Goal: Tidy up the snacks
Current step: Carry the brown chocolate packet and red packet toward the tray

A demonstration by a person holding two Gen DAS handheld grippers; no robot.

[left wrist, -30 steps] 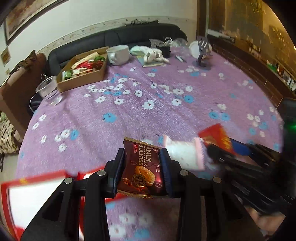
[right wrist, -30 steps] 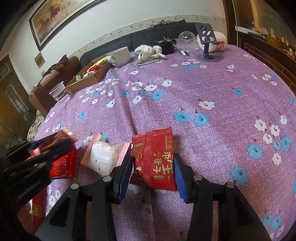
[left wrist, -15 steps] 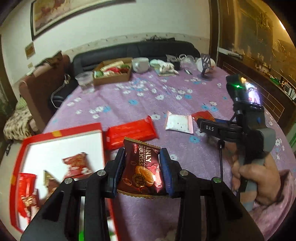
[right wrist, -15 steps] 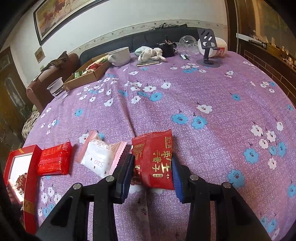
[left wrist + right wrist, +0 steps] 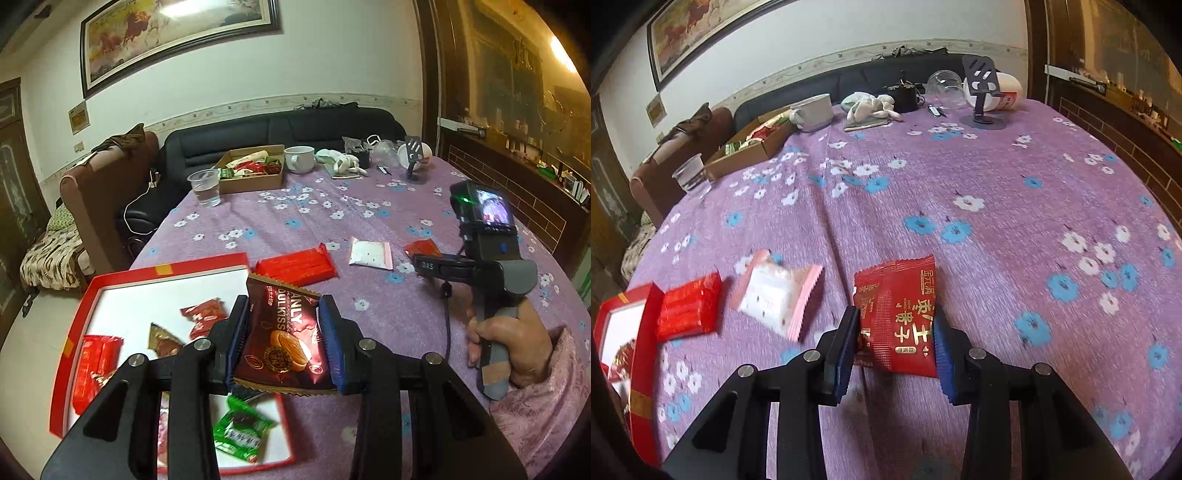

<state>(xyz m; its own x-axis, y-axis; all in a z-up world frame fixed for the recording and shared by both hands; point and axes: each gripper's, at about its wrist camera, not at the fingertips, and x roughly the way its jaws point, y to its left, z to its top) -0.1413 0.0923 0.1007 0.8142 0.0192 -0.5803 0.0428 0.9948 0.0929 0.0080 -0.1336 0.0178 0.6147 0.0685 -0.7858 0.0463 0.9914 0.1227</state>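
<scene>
Left gripper [image 5: 283,346] squeezes the brown cookie pack [image 5: 284,343] above the red tray [image 5: 110,275] and likely must drop it inside, while the right gripper [image 5: 895,341] pinches the red packet [image 5: 897,314].

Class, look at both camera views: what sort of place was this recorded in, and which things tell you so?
Most likely a home living room. A black sofa stands along the wall behind the table, a framed horse painting hangs above it, and the table wears a purple flowered tablecloth.
</scene>
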